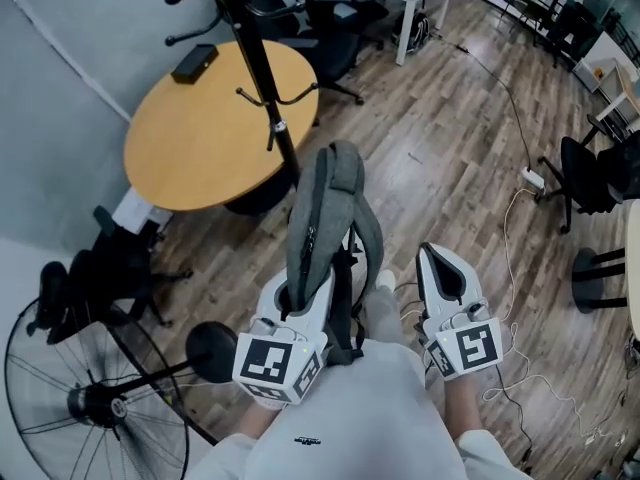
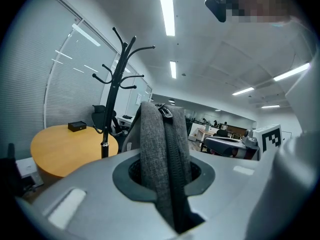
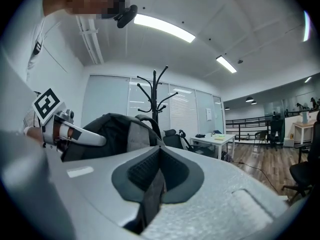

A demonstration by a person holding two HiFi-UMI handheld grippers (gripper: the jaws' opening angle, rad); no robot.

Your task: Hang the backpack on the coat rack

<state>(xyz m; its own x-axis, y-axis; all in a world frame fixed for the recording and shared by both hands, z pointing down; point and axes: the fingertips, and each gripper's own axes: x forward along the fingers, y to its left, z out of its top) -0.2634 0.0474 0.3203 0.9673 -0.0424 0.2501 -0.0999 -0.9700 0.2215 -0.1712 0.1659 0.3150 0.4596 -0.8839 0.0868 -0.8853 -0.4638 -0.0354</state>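
Bright, even office light comes from long ceiling strips [image 2: 166, 9], which burn out to plain white in both gripper views. The wooden floor [image 1: 450, 138] in the head view carries a pale sheen, with only soft, faint shadows under the furniture. Both gripper views are strongly fisheye, with dark vignetted corners and straight lines bowing toward the edges, and the head view bends in the same way. The backpack [image 2: 160, 154] fabric nearest the lens is slightly soft, while the far room stays fairly sharp.
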